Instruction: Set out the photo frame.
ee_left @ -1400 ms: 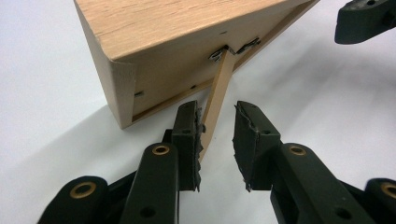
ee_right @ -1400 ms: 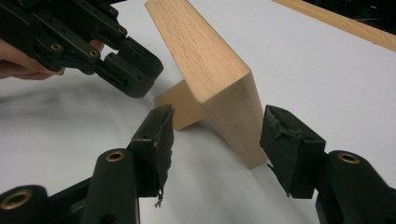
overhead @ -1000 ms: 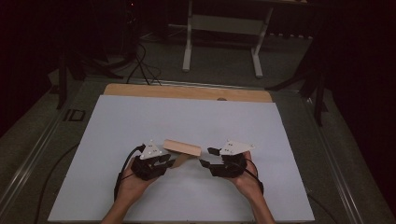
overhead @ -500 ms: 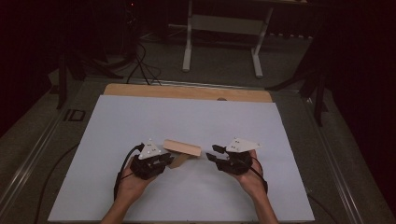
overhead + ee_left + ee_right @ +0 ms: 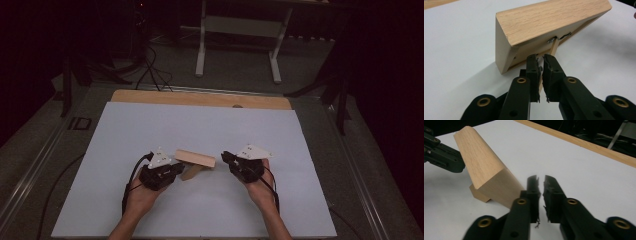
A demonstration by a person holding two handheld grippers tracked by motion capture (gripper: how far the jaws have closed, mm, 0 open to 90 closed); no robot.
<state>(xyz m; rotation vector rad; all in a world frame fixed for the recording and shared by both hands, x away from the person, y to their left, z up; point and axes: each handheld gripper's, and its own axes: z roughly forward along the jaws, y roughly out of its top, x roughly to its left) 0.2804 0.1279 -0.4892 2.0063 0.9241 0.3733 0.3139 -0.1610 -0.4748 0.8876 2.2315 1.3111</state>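
Fingers pinch the tilted wooden frame's stand.

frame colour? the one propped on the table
Light natural wood with visible oak-like grain, unpainted. Best seen in the left gripper view.

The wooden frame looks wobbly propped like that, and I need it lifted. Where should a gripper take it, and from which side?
Grip the wooden frame by its thick top rail near the free right end, coming with the right gripper from the right. The rail is straight and exposed there, while the thin back stand looks too flimsy.
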